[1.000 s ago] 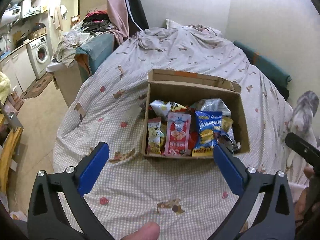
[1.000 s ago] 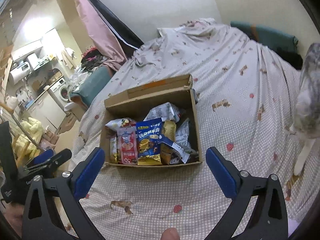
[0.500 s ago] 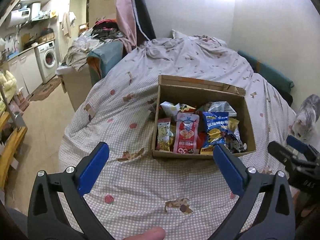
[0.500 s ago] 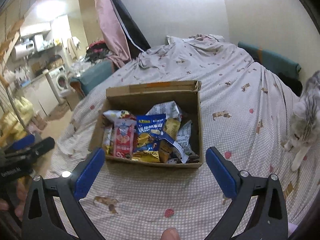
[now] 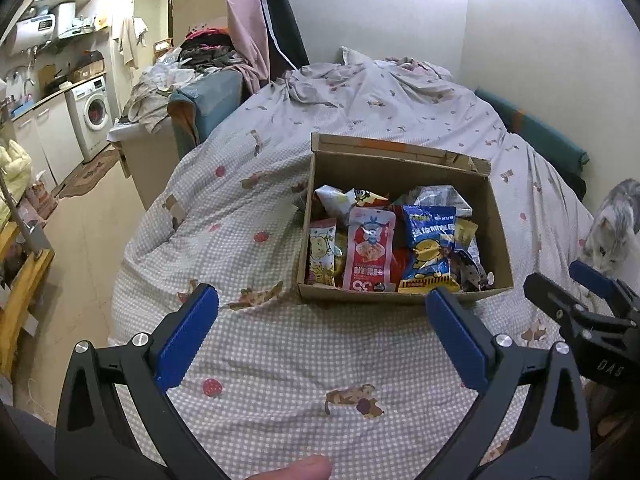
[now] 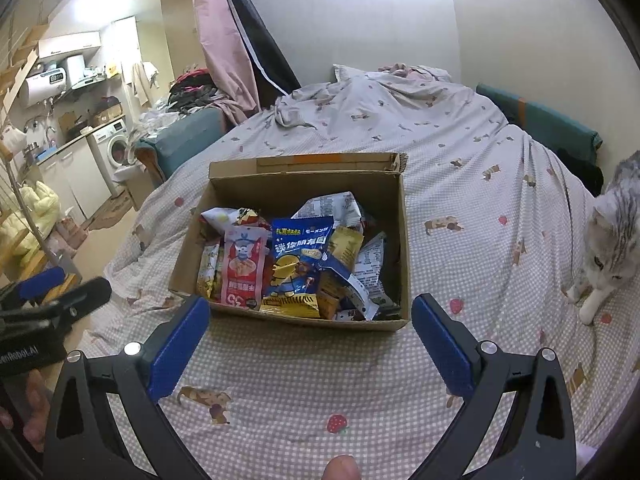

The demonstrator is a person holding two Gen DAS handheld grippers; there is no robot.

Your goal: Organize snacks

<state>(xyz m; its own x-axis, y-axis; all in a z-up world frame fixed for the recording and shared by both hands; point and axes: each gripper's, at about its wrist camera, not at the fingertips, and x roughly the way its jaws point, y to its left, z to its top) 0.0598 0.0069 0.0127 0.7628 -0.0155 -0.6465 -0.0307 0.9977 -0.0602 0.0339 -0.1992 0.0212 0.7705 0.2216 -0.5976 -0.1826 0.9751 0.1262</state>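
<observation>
Snack packets (image 6: 288,264) upright in box (image 6: 394,248)

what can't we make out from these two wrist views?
- Cardboard box bottom and lower snacks: both views, buried under the top packets such as the blue packet.
- Cat: cut off by the right edge in both views.
- Small print on the packets: too small to read.
- Right claw in the left wrist view: only partly inside the right edge.
- Left claw in the right wrist view: mostly cut off at the left edge.
</observation>
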